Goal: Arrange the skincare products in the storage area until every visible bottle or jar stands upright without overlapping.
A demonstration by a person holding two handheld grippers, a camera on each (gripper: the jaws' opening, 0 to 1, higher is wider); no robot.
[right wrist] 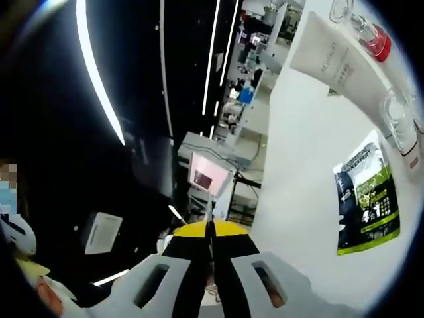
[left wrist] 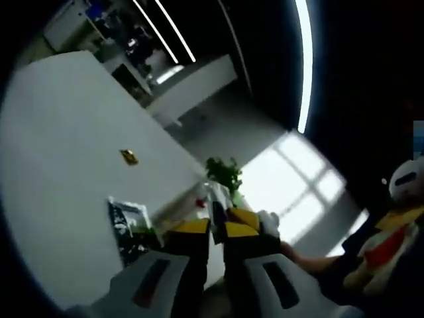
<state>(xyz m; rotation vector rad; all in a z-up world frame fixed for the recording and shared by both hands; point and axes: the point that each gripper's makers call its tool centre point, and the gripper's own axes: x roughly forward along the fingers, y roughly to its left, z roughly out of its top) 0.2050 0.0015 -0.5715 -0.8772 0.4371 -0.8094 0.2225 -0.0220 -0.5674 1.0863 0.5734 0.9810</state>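
In the left gripper view, the left gripper point(left wrist: 217, 230) rises from the bottom edge with its yellow-tipped jaws close together, a narrow dark slit between them and nothing pinched. The white table point(left wrist: 66, 172) tilts across the frame from 7 to 11 o'clock. A dark sachet point(left wrist: 126, 225) with green and white print lies flat on it at about 9 o'clock from the jaw tips, just beside them. A small gold-coloured item point(left wrist: 129, 157), too small to identify, sits farther out at 10 o'clock, well apart from the jaws. A green plant point(left wrist: 224, 173) stands at 12 o'clock beyond the tips, near the table's edge. A stuffed toy point(left wrist: 391, 232) in white, yellow and red sits at 3 o'clock.

In the right gripper view, the right gripper point(right wrist: 211, 228) has its jaws pressed together, tips meeting with nothing between them. The table point(right wrist: 305, 199) stands on the right of the frame. The sachet point(right wrist: 368, 199) lies flat at 2 o'clock from the tips, well apart. Higher, at 1 o'clock, a white tube point(right wrist: 338, 63) lies on its side. Beside it, a clear bottle with red liquid point(right wrist: 368, 33) lies tipped over, and another clear bottle point(right wrist: 401, 126) lies between the tube and the sachet near the frame's edge. All the products sit far from the jaws.
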